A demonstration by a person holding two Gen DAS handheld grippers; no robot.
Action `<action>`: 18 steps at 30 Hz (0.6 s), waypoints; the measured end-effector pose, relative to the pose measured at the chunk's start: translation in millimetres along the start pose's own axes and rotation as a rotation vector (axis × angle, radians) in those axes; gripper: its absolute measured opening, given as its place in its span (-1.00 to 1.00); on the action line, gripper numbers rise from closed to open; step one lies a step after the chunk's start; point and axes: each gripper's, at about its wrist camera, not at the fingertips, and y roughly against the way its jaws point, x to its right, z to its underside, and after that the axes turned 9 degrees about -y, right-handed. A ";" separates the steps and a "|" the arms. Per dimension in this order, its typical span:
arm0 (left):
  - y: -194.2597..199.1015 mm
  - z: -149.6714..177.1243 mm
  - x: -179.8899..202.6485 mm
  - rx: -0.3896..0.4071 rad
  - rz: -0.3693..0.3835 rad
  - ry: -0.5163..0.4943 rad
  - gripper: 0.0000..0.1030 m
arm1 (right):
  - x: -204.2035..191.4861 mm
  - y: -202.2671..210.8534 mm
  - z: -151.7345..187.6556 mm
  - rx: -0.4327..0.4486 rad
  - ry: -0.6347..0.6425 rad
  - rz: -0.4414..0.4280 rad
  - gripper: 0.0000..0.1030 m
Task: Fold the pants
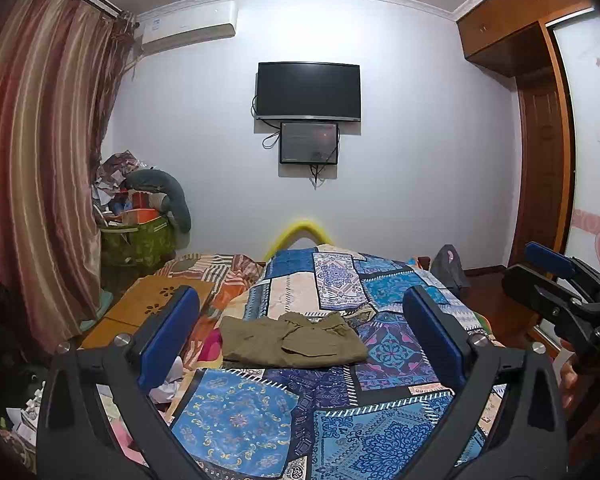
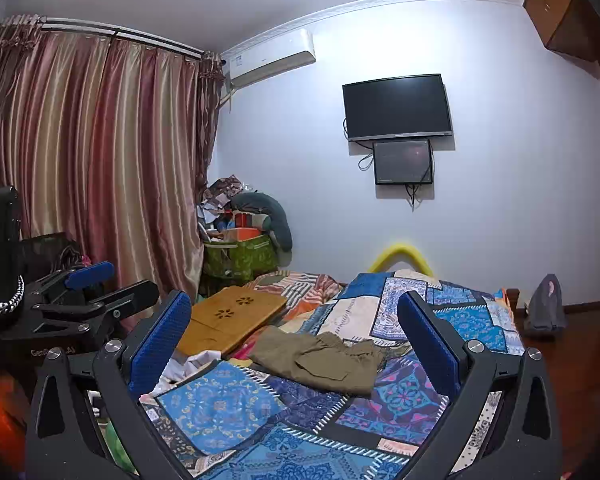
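While both grippers' fingers gape empty, folded pants (image 1: 292, 338) lie on the quilt (image 1: 236, 412) beside a wooden tray (image 2: 230, 322).

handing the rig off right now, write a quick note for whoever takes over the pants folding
Left gripper: open, empty, held above the near end of the bed and aimed at the pants.
Right gripper: open, empty, held beside the left one at about the same height.
Olive pants: lying on the blue patchwork bedspread, already gathered into a compact, roughly rectangular bundle with a pocket on top; neither gripper touches them.
Wooden lap desk sits on the bed just to their left.
Done: pants look mostly folded.
Left: possibly one more fold or tidying the rumpled far edge; hard to tell from here.
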 end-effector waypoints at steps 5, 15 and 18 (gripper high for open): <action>-0.1 0.8 0.9 -0.002 0.006 0.003 1.00 | -0.9 -0.1 -0.8 0.001 -0.001 0.003 0.99; 0.6 0.6 2.0 -0.003 0.019 0.000 1.00 | -1.3 -0.8 -2.0 0.000 -0.003 0.009 0.99; 0.4 0.1 1.6 -0.006 0.023 -0.003 1.00 | -1.2 -1.0 -1.3 0.000 -0.004 0.010 0.99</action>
